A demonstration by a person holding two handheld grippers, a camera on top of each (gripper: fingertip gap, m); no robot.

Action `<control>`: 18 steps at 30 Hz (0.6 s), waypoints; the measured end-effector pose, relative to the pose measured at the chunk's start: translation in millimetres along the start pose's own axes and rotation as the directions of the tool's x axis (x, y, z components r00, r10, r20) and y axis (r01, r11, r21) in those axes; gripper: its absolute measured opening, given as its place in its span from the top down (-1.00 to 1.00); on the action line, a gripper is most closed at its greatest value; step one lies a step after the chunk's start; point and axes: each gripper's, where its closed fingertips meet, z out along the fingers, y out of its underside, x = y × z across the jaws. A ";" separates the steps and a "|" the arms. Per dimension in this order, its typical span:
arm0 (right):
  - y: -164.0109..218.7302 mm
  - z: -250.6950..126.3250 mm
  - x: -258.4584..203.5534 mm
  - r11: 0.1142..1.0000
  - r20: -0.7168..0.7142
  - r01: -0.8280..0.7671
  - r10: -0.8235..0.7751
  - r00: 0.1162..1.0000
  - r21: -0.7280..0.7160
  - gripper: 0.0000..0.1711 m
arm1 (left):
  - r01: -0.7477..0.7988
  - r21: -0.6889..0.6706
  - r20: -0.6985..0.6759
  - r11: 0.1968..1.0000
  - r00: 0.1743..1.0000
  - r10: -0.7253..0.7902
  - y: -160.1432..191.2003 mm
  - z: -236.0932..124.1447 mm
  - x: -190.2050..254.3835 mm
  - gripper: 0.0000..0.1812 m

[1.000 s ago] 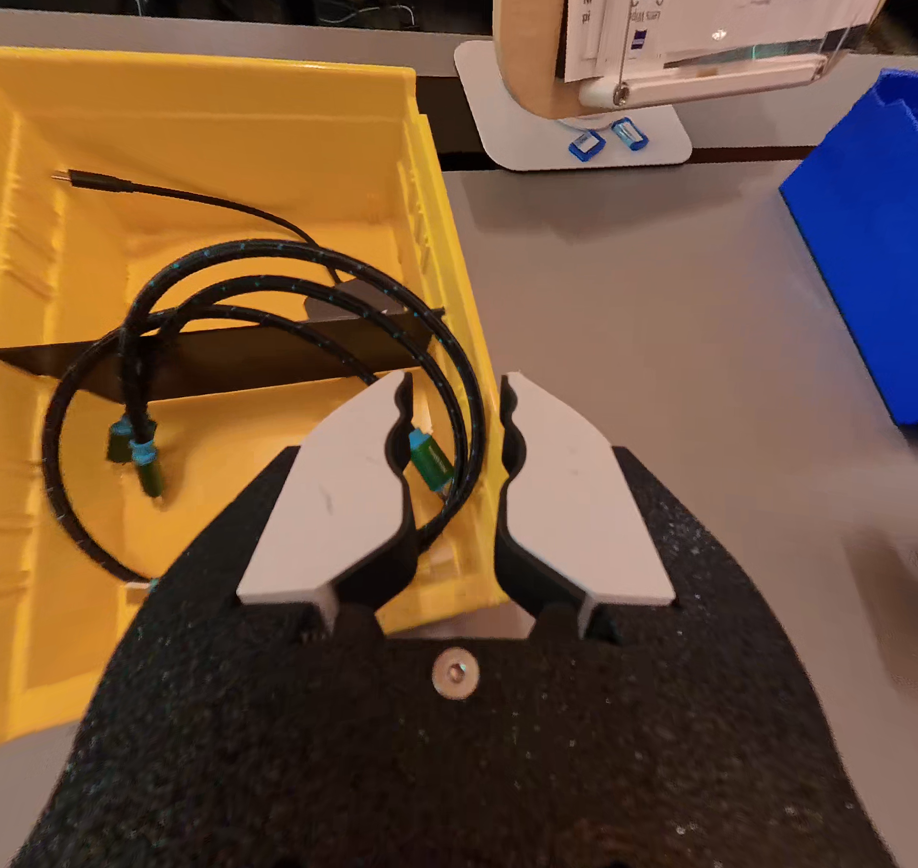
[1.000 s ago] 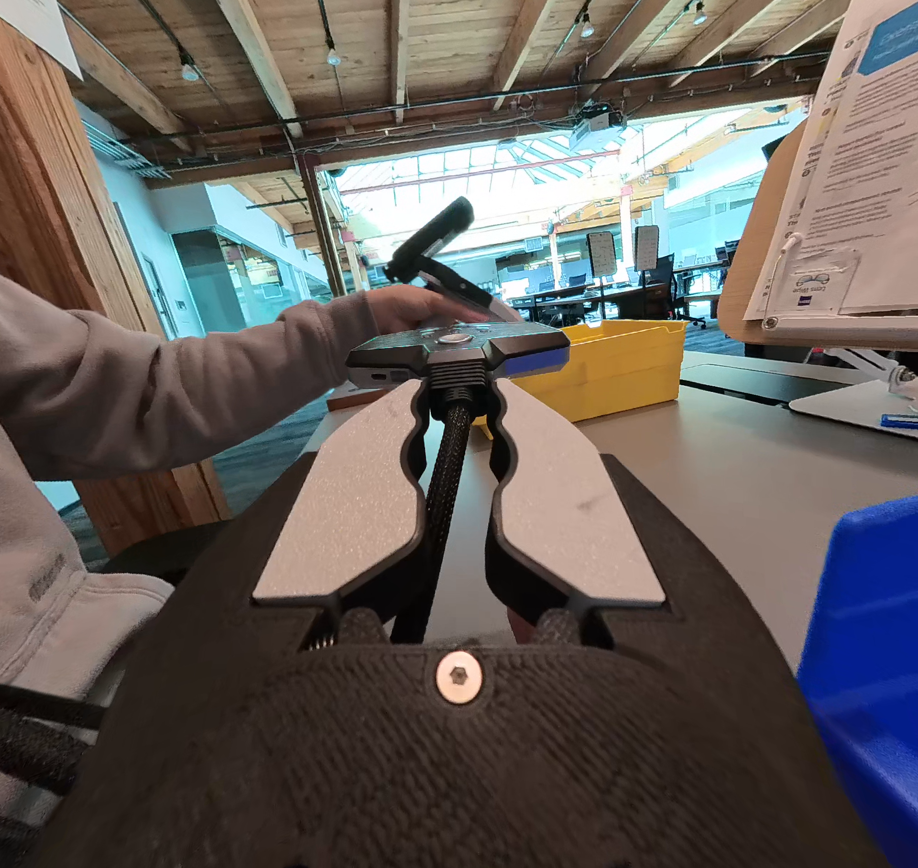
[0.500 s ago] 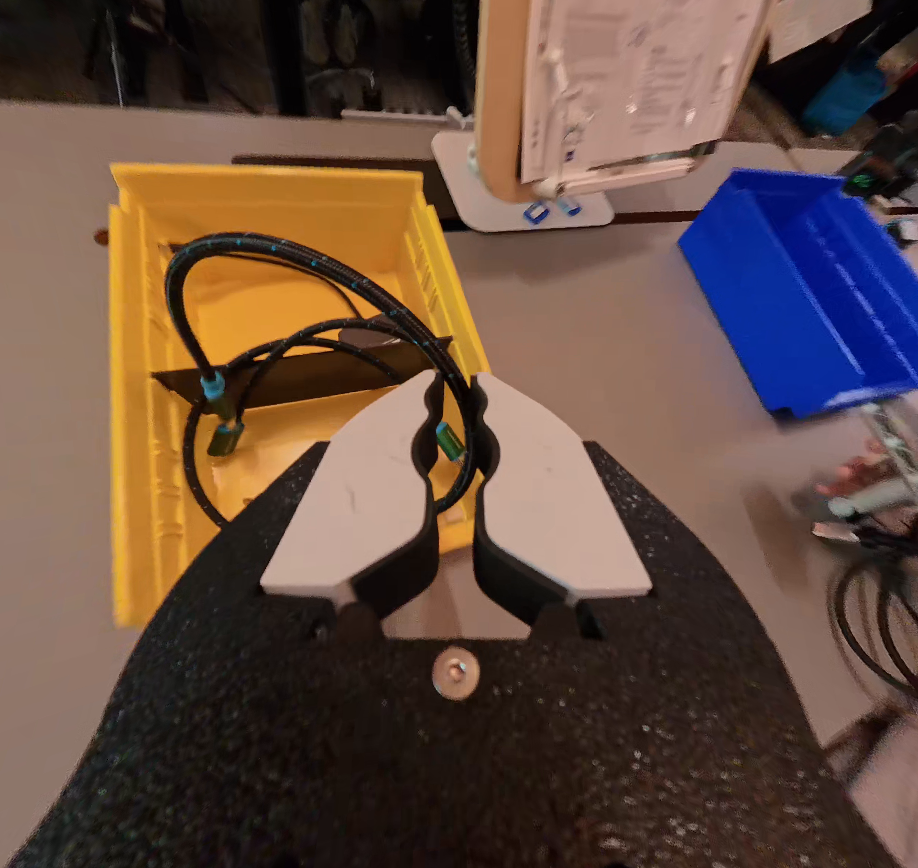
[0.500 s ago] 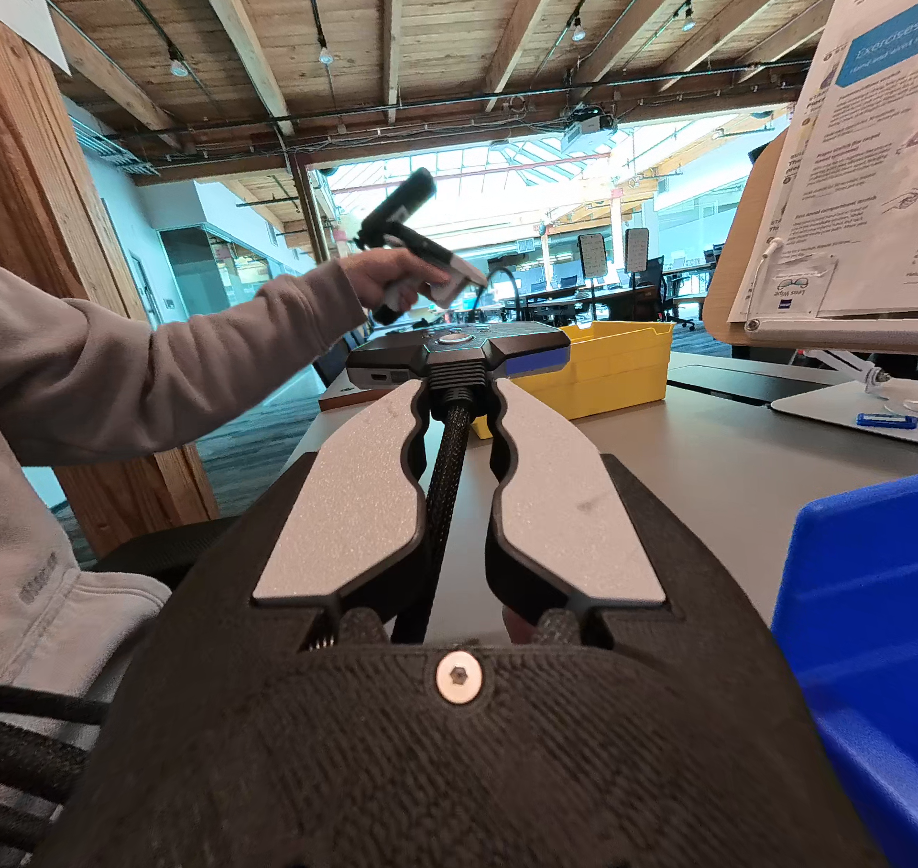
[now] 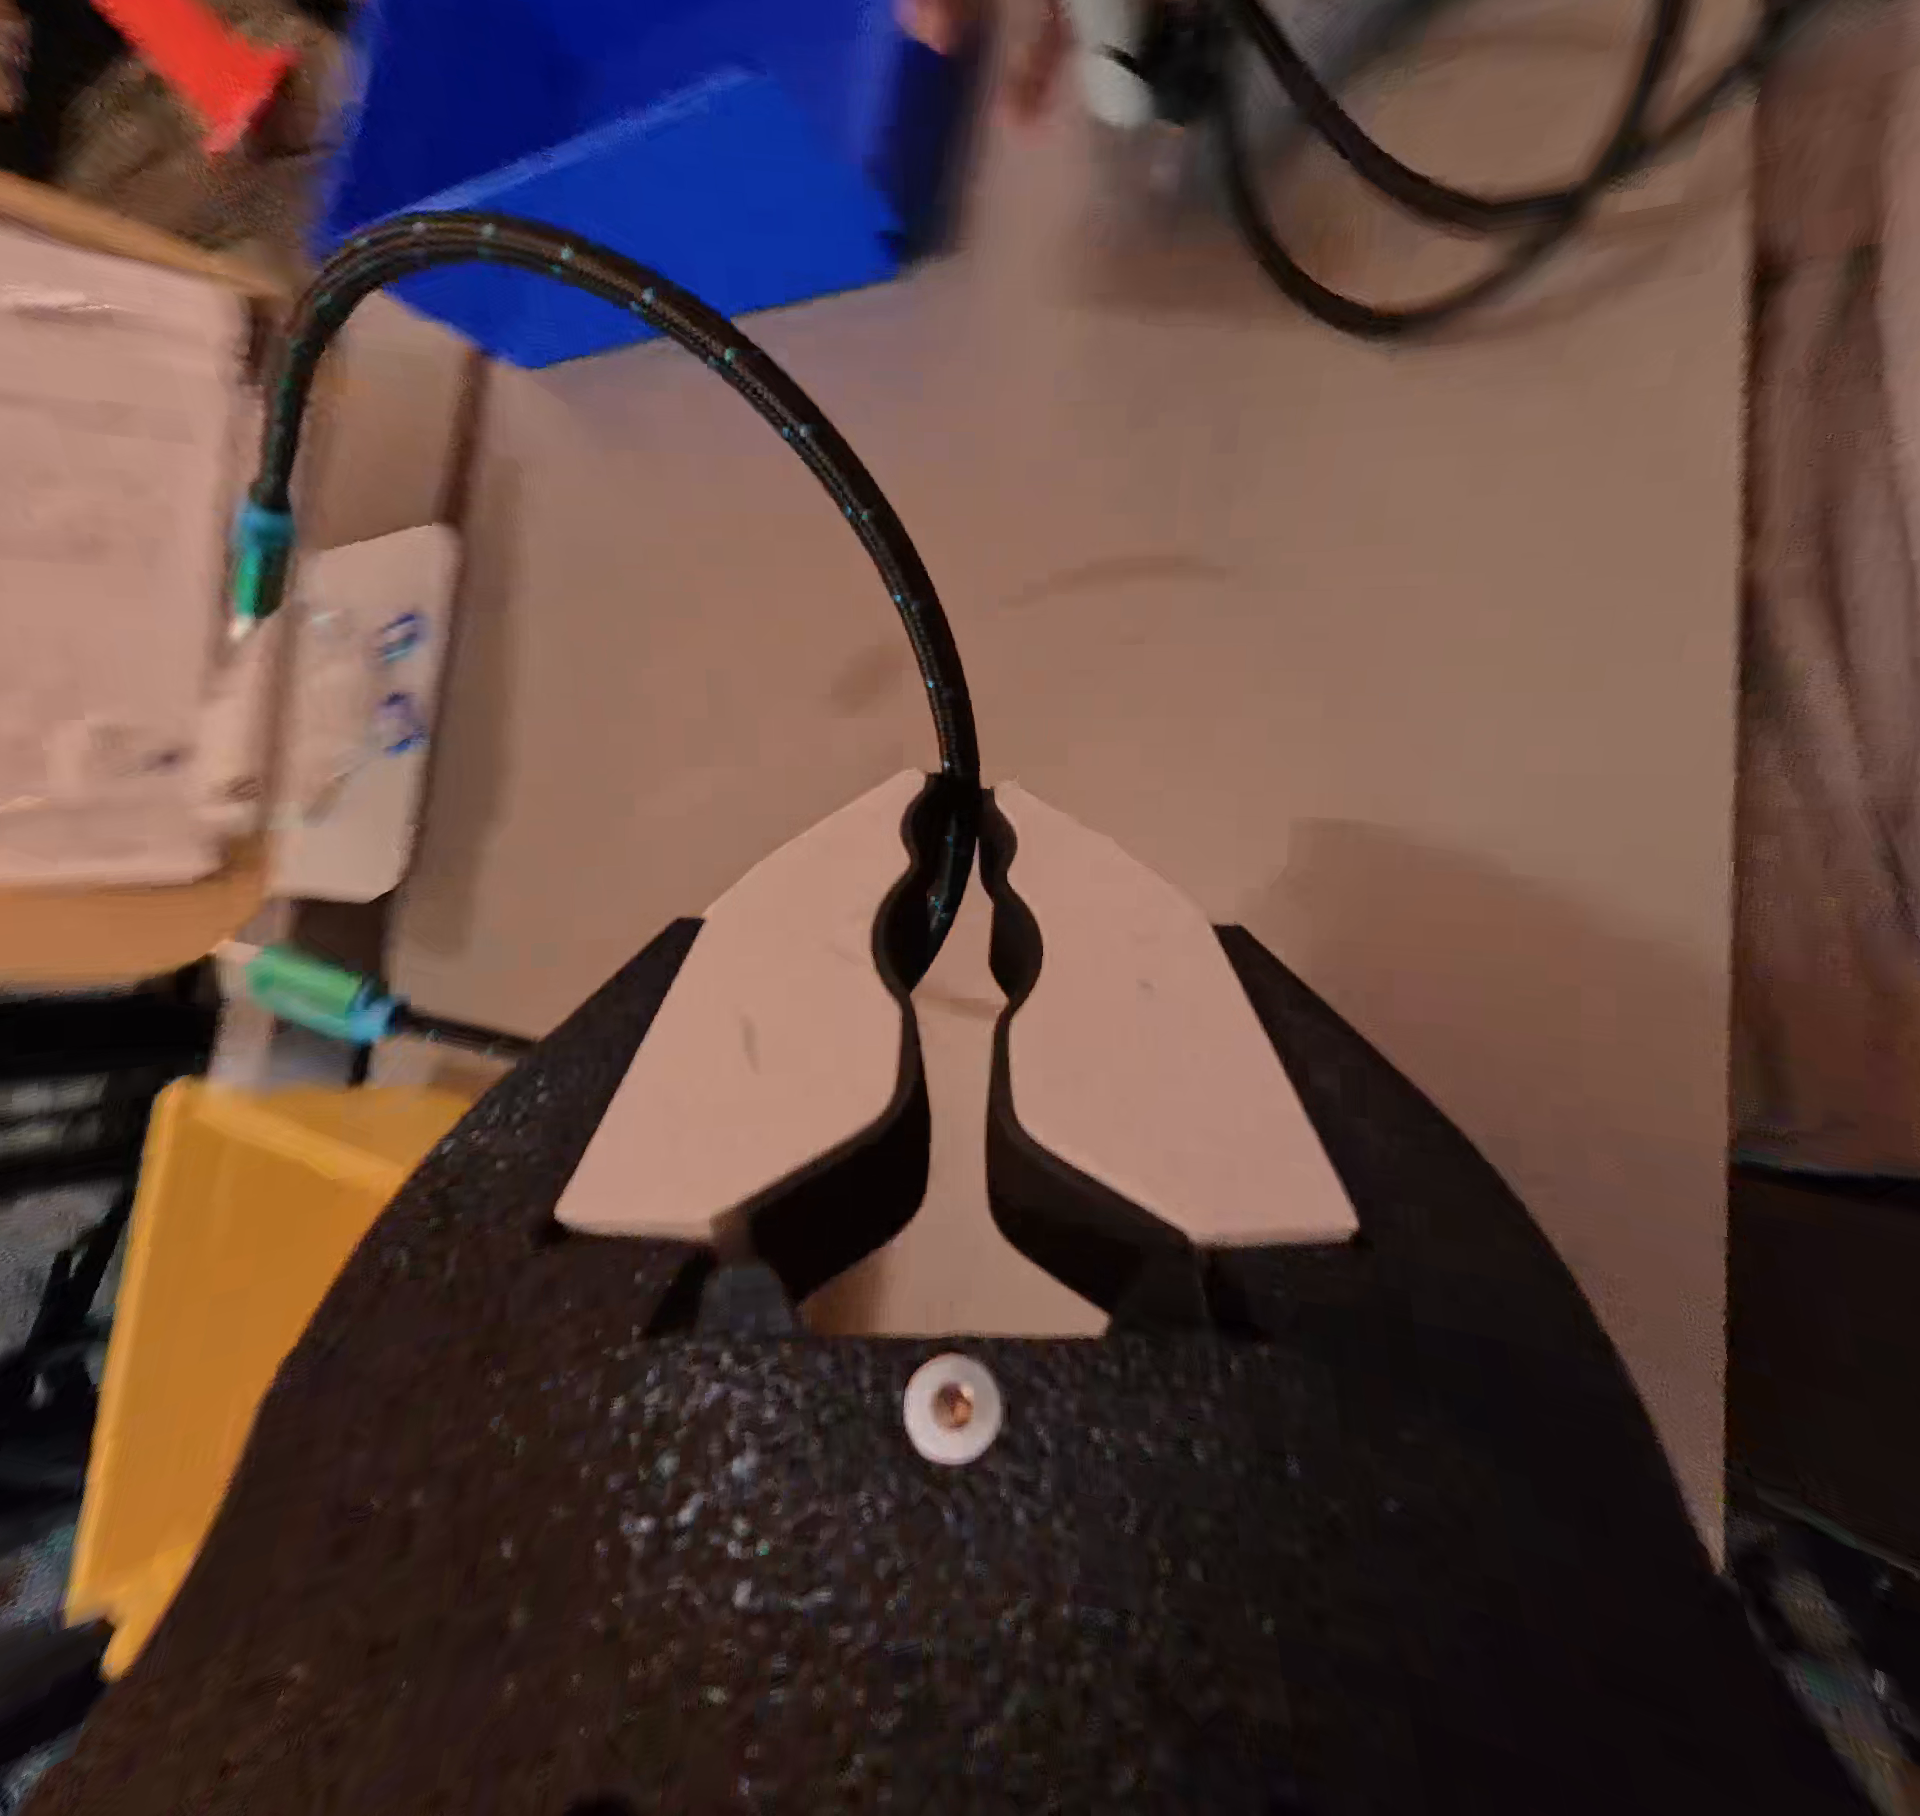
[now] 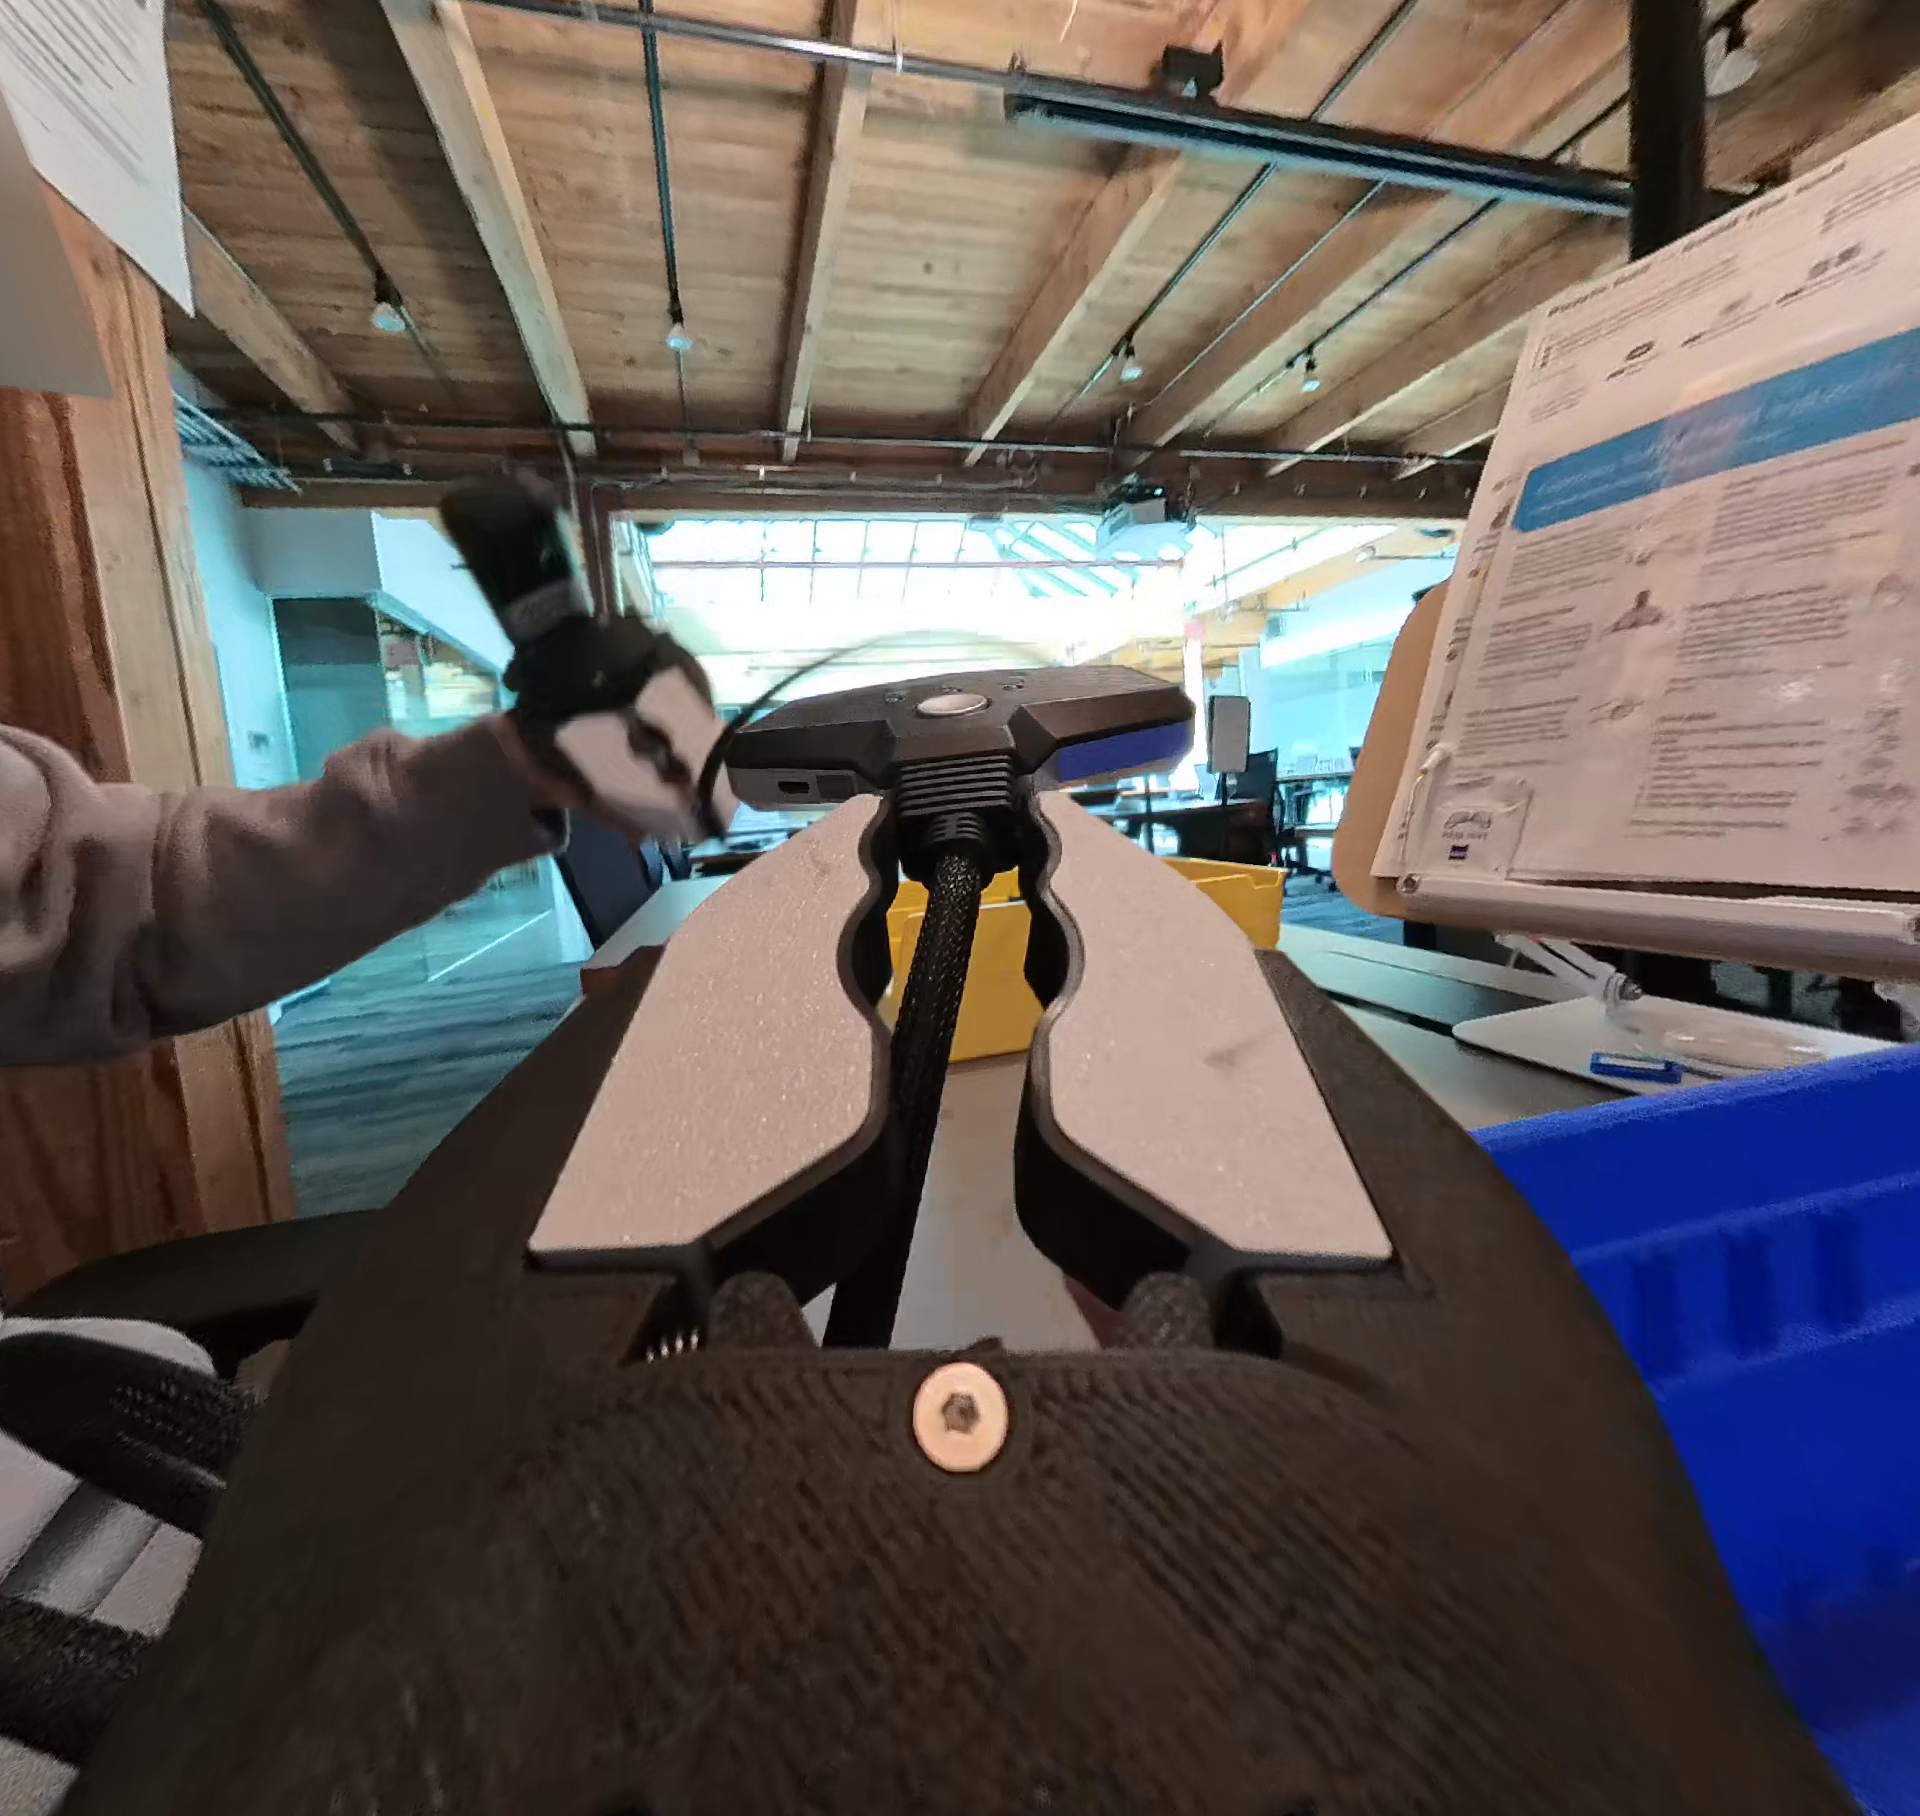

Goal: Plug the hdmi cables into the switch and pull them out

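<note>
left gripper (image 5: 961, 790) pinched nearly closed at the tips on a braided black hdmi cable (image 5: 831, 478), caught partway along its length rather than at a plug. above the tips, arcs up and over to the left, ending in a teal-green plug (image 5: 260, 571) hanging free in the air; a second teal-green plug (image 5: 312, 987) trails low at the left edge, above the yellow bin (image 5: 239, 1278), though whether both belong to one cable cannot be told. looks light and springy: holds its own curve, so likely to swing and twist when moved, leaving the plug's facing uncontrolled. better taken on the rigid plug shell or just behind it on the strain relief, where stiff enough to push straight into a port. right gripper (image 6: 961, 831) closed on the thick braided lead (image 6: 920, 1018) just beneath the black hdmi switch (image 6: 956, 738), held up off the table with side ports (image 6: 810, 786) facing left. switch body hard and light, but gripped only by its lead, so probably free to pivot under insertion force. blue bin (image 6: 1714, 1299) at right, document stand (image 6: 1683, 623) behind. much of the left view blurred.
</note>
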 end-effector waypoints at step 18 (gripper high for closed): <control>9.0 -5.1 6.8 0.998 -0.042 0.011 -0.014 0.999 -0.064 0.75 | 0.332 0.293 -0.119 0.897 0.943 -0.310 0.3 73.7 35.9 0.51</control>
